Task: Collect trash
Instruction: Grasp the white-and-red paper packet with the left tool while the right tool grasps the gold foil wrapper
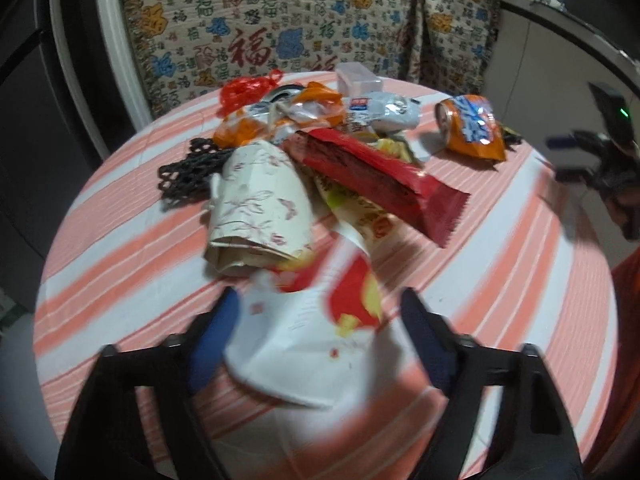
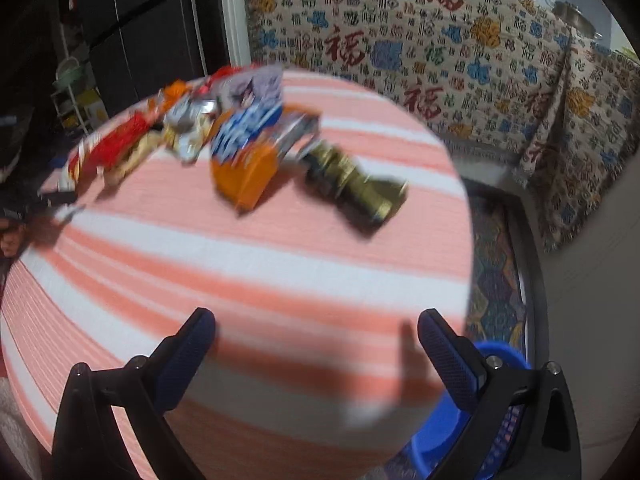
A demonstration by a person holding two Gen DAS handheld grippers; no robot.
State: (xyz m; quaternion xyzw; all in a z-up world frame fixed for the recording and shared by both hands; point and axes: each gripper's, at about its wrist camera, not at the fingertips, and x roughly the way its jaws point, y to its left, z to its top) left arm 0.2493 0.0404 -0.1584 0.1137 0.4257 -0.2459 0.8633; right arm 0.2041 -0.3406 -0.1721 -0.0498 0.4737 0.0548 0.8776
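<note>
On the round table with a pink-and-white striped cloth (image 1: 520,280) lies a heap of trash: a crushed floral paper cup (image 1: 260,204), a red wrapper (image 1: 380,176), a black net (image 1: 188,172) and an orange-and-blue can (image 1: 472,124). My left gripper (image 1: 318,312) is shut on a blurred white cup with red and yellow print (image 1: 312,340) at the heap's near edge. My right gripper (image 2: 316,320) stands open over bare striped cloth (image 2: 280,260), nothing between its fingers. Beyond it lie the orange-and-blue can (image 2: 244,152) and a gold-and-black wrapper (image 2: 356,184).
A blue bin (image 2: 440,432) sits below the table's edge beside my right gripper. A sofa under a patterned cover (image 2: 440,40) runs behind the table. A red plastic bag (image 1: 248,88) and a clear box (image 1: 356,76) lie at the heap's far side. Dark cabinets (image 2: 140,40) stand to the left.
</note>
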